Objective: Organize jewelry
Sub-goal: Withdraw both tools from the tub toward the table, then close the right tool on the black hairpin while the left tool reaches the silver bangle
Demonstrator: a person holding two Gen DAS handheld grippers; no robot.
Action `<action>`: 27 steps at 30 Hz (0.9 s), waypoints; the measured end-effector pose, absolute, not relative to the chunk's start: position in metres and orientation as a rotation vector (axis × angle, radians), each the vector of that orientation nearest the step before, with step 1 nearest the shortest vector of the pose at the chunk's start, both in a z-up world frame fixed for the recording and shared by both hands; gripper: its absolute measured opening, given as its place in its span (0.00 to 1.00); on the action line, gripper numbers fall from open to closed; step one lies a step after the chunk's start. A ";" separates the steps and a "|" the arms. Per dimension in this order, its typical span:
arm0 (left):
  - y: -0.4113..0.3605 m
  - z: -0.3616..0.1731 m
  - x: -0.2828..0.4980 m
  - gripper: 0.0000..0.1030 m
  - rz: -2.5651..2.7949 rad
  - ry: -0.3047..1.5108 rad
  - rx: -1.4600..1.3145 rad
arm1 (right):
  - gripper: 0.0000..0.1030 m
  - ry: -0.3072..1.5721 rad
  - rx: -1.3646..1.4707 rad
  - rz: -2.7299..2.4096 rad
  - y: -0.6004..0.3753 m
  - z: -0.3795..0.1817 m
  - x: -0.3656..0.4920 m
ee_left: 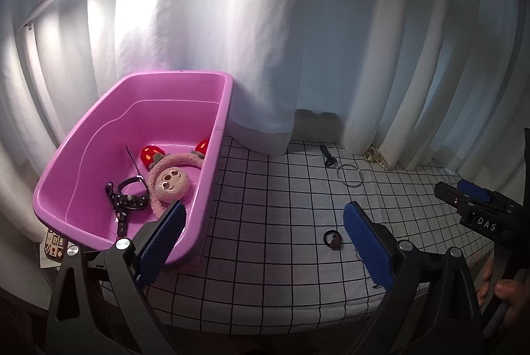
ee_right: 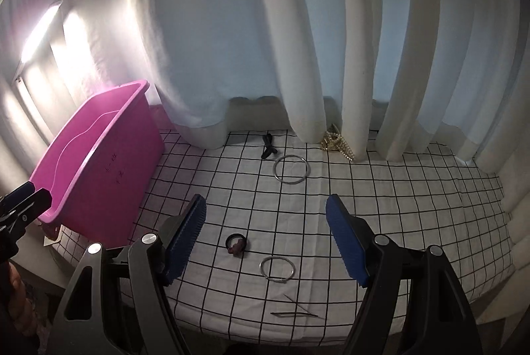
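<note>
- The pink tub (ee_right: 99,162) is my landmark, at the left of the checked cloth (ee_right: 381,209); inside it lie a plush headband (ee_left: 169,182) and a black studded strap (ee_left: 127,199).
- My left gripper (ee_left: 261,222) hangs by the tub's near rim, jaws wide and empty.
- Right of the tub lies a black hair tie (ee_right: 237,244): soft, light, I judge; pinch across its band.
- Further right a small steel ring (ee_right: 277,268), likely stiff and slippery; nip the rim.
- Beyond them lies a larger ring (ee_right: 292,169), and gold beads (ee_right: 338,144) under the curtain.
- My right gripper (ee_right: 265,239), open and empty, hovers over them.
</note>
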State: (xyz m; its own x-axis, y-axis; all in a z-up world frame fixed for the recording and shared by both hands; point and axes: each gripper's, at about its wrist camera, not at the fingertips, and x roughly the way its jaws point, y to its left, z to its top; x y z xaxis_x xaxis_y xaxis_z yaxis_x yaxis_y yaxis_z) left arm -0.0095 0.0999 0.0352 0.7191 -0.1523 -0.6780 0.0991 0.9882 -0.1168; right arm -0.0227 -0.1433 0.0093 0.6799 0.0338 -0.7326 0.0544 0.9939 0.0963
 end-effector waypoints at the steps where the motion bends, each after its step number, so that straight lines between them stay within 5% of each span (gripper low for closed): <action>1: 0.091 0.030 -0.010 0.91 -0.145 0.770 -0.071 | 0.69 0.837 0.118 -0.016 -0.151 0.002 -0.029; 14: 0.020 -0.053 -0.034 0.91 -0.017 0.934 -0.080 | 0.69 1.067 0.046 0.175 -0.187 -0.144 -0.064; 27: -0.002 -0.110 -0.017 0.91 0.025 0.939 -0.103 | 0.69 0.949 -0.117 0.290 -0.165 -0.193 -0.051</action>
State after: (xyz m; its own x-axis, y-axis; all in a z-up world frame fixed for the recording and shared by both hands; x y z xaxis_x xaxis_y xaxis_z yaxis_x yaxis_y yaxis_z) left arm -0.0170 -0.0018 -0.1096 0.5905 -0.0235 -0.8067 -0.0660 0.9948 -0.0774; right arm -0.0515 -0.1648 -0.1934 0.5475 0.1926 -0.8143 -0.2948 0.9551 0.0277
